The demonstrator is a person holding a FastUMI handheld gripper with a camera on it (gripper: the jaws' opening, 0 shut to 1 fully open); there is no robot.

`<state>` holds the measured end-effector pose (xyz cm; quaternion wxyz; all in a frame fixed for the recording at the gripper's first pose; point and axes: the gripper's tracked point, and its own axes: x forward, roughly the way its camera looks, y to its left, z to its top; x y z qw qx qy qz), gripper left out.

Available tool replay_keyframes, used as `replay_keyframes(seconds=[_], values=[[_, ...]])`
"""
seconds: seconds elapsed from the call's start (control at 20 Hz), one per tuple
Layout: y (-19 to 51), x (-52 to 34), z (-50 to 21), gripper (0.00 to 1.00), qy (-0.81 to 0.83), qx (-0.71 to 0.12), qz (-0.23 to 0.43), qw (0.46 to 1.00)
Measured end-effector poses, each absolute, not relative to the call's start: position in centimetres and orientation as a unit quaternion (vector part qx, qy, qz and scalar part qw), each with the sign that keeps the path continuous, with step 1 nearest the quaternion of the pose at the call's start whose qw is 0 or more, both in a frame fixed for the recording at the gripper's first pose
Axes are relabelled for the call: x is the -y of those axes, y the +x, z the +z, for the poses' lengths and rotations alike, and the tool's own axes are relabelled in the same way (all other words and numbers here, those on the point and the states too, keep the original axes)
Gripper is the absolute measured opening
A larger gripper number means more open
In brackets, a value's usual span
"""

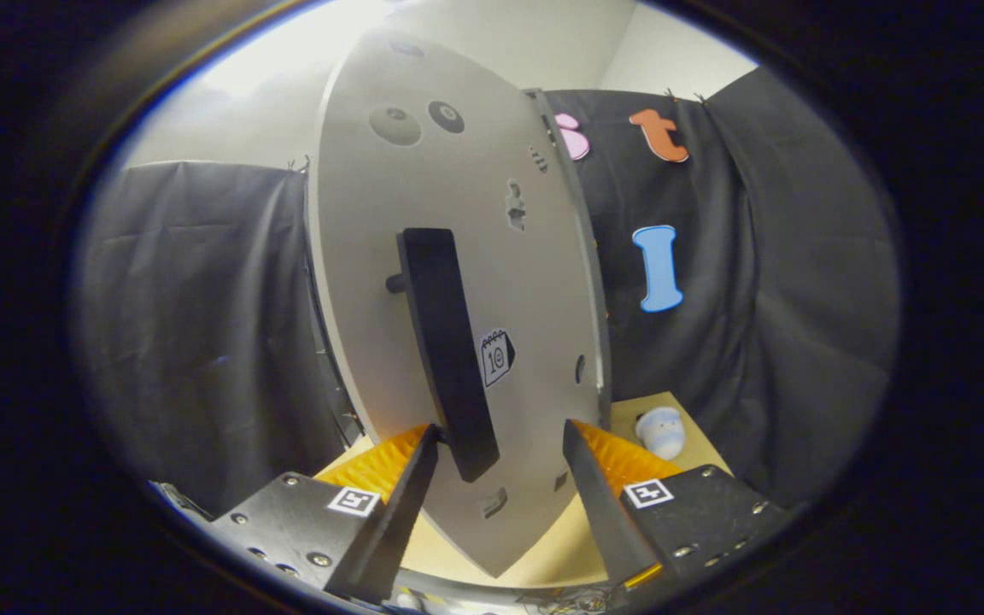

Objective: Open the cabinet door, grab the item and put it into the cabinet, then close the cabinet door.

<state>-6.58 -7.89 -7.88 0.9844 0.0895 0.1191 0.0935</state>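
A pale grey cabinet door stands close in front of me, seen at an angle, with a long black bar handle running down it. My gripper is open, and the handle's lower end sits between the fingers, nearer the left one. Neither finger presses on the handle. A small white and pale blue item lies on the wooden table beyond the right finger, past the door's right edge. The cabinet's inside is hidden behind the door.
Black cloth walls hang to the left and right of the cabinet. The table's light wooden top runs under the door and out to the right, where its corner meets the cloth.
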Motion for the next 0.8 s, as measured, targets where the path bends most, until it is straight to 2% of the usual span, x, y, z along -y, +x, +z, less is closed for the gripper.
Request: replay_keyframes(seconds=[0.25,0.35,0.8], values=[[-2.3,3.7,-8.1,0.94,0.076,-0.108,0.105,0.986],[-0.6,0.3,-8.5,1.00,0.072,-0.109,0.110,0.985],[6.8,-6.5,-8.9,1.00,0.047,-0.096,0.093,0.990]])
